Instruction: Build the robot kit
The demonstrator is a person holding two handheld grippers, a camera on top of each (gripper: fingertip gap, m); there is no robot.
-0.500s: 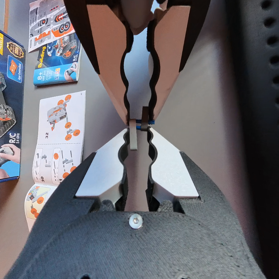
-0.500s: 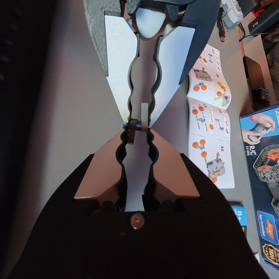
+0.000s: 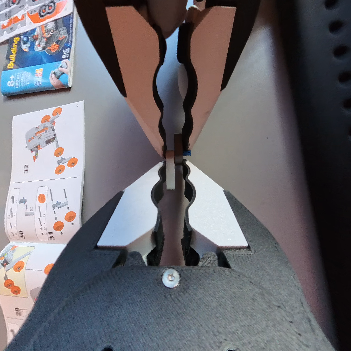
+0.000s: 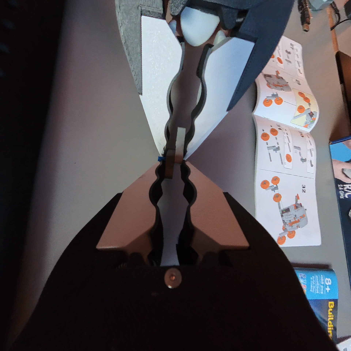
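Note:
My two grippers meet tip to tip above a grey table. In the left wrist view my left gripper [image 3: 173, 164], with white fingers, is shut on a light grey flat beam [image 3: 170, 175]. The right gripper [image 3: 175, 150], with brown fingers, comes in from the top, shut on a dark grey beam [image 3: 178, 145]. The two beams lie face to face, and a blue pin [image 3: 187, 152] sticks out at the side. In the right wrist view my right gripper [image 4: 171, 167] holds the dark beam [image 4: 169, 168]. The left gripper [image 4: 175, 150] holds the light beam [image 4: 180, 139]. The blue pin [image 4: 161, 158] shows at the left.
An open instruction booklet [image 3: 47, 171] [image 4: 284, 171] lies flat beside the grippers. A blue booklet [image 3: 38, 57] [image 4: 317, 288] and a blue toy box [image 4: 341, 171] lie near it. A dark perforated object [image 3: 332, 133] stands along the other side. Cables [image 4: 305, 17] lie at the far end.
The two beams were apart with the blue pin showing between them. Now they are pressed together, and the pin shows only at one side.

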